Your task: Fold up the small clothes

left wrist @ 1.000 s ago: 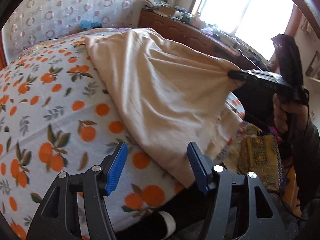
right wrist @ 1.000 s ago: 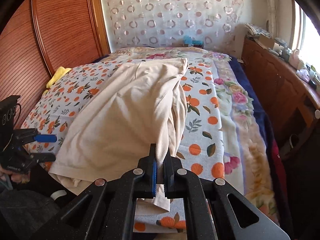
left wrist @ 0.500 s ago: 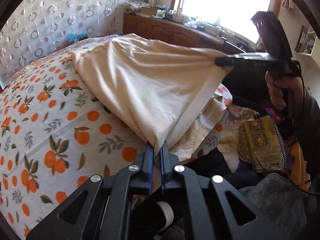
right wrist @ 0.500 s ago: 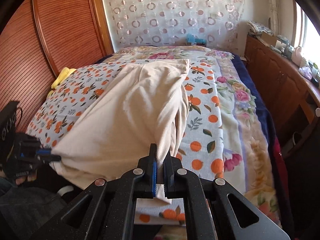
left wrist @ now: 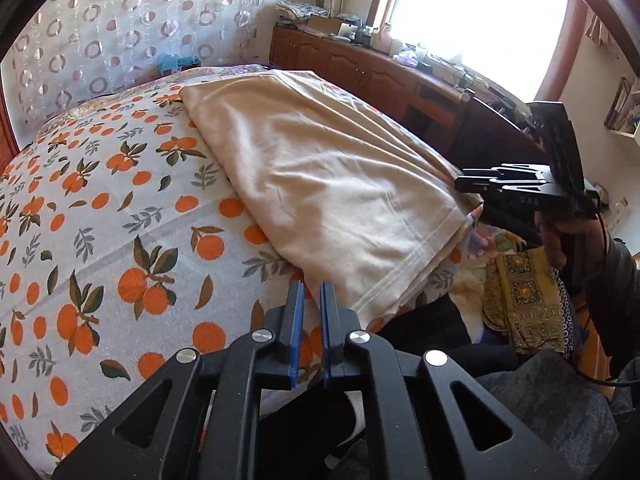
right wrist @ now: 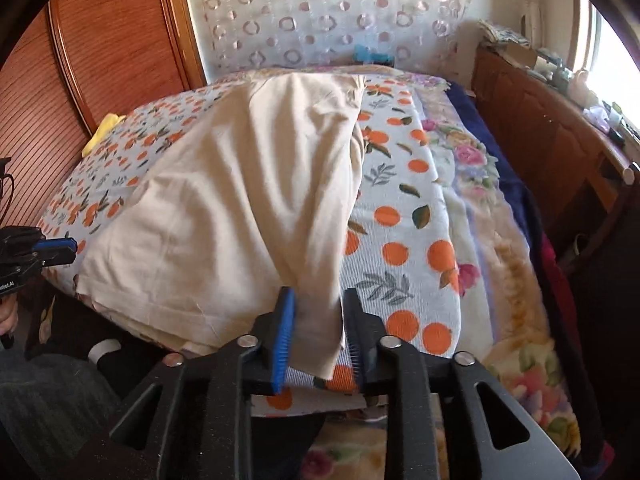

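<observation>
Since half a second ago both grippers have let go of the cream garment (left wrist: 340, 184), whose near hem has dropped from stretched and lifted to lying on the orange-print bedspread (left wrist: 100, 208). In the left wrist view the bedspread fills nine o'clock, and the garment lies folded at the centre, running toward twelve o'clock. At six o'clock the left gripper (left wrist: 311, 304) is opening, its blue pads a narrow gap apart with no cloth between them, the hem just beyond its tips. At three o'clock a hand (left wrist: 568, 236) holds the right gripper (left wrist: 464, 184) beside the garment's far corner. In the right wrist view the right gripper (right wrist: 318, 312) is opening too; a garment fold hangs loosely between its spread pads, apparently unpinched. A wooden cabinet (right wrist: 552, 136) stands at two o'clock
</observation>
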`<action>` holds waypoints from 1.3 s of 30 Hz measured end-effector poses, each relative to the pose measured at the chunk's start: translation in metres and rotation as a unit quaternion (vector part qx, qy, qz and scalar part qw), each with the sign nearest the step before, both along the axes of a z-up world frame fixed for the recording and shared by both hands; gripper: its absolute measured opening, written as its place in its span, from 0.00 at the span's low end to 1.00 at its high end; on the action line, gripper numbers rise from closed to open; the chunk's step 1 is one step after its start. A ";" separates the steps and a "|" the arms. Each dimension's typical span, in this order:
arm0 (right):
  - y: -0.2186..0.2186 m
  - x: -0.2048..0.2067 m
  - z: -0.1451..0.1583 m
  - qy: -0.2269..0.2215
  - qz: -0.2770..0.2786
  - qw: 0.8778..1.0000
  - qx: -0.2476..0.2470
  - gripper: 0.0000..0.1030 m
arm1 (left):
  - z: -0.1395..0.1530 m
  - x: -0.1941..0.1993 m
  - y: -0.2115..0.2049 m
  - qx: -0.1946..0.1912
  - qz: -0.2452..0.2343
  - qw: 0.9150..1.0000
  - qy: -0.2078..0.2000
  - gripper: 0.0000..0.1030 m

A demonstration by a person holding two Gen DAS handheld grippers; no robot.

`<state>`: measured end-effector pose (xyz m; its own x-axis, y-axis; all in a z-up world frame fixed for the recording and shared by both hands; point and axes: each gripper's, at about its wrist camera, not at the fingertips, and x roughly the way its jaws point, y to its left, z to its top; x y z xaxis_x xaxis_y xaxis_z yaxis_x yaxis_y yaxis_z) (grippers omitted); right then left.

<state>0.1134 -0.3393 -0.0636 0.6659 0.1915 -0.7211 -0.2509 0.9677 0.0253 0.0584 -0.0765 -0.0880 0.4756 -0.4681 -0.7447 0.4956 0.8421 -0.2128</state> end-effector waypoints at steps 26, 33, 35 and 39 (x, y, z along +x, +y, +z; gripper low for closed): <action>0.028 -0.005 -0.028 -0.002 0.050 0.999 -0.021 0.11 | -0.020 0.004 -0.035 0.039 -0.015 0.999 0.017 0.43; 0.018 0.001 0.001 -0.020 0.069 0.997 0.030 0.09 | -0.002 0.015 -0.030 0.002 -0.048 0.999 0.017 0.05; 0.012 0.009 0.024 -0.046 0.068 0.996 0.043 0.09 | 0.021 0.032 -0.024 -0.019 -0.048 0.999 -0.002 0.05; 0.004 0.040 0.069 -0.091 0.068 0.992 0.054 0.09 | 0.062 0.080 -0.015 -0.039 -0.032 0.998 -0.042 0.04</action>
<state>0.1530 -0.3355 0.0053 0.7462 0.3578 -0.5614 -0.3887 0.9188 0.0688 0.1389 -0.0919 -0.0263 0.5020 -0.5544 -0.6638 0.5673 0.7904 -0.2311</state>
